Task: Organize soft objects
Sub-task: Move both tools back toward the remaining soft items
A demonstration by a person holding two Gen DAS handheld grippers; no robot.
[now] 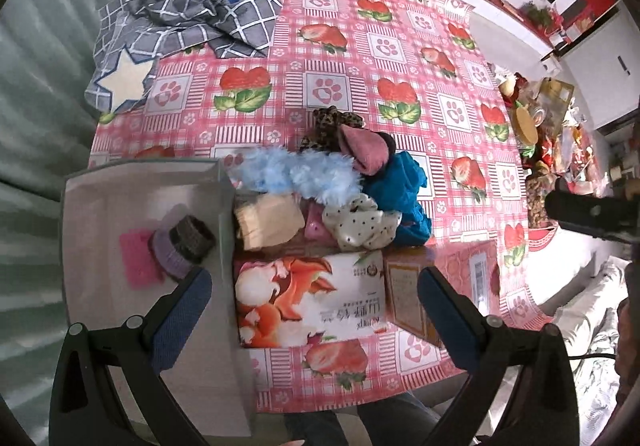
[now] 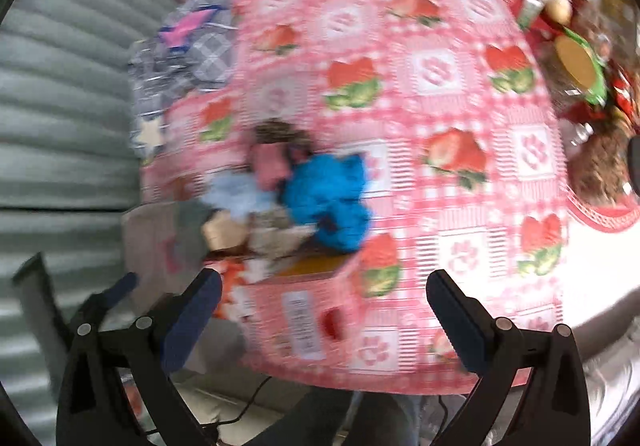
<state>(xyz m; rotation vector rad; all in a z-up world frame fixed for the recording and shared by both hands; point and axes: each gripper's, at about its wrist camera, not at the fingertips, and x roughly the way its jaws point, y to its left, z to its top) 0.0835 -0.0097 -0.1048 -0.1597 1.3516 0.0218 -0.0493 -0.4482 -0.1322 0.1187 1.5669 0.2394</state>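
A pile of soft objects lies behind a printed carton point(image 1: 310, 298): a light blue fluffy piece point(image 1: 296, 174), a pink one point(image 1: 366, 150), a teal one point(image 1: 400, 194), a leopard-print one point(image 1: 332, 126), a cream one point(image 1: 268, 220) and a white dotted one point(image 1: 360, 224). A grey bin point(image 1: 88, 214) at the left holds a purple-and-grey knit item point(image 1: 184, 246) and a pink cloth point(image 1: 138, 258). My left gripper point(image 1: 314, 300) is open and empty above the carton. My right gripper point(image 2: 324, 306) is open and empty; its view is blurred, with the teal piece point(image 2: 324, 198) ahead.
A grey checked blanket point(image 1: 188, 10) lies at the table's far left corner. Snacks and jars point(image 1: 544, 134) crowd the right edge. The right gripper's black body point(image 1: 592, 212) shows at the right. The strawberry tablecloth point(image 1: 360, 46) covers the table. A brown box point(image 1: 408, 294) stands beside the carton.
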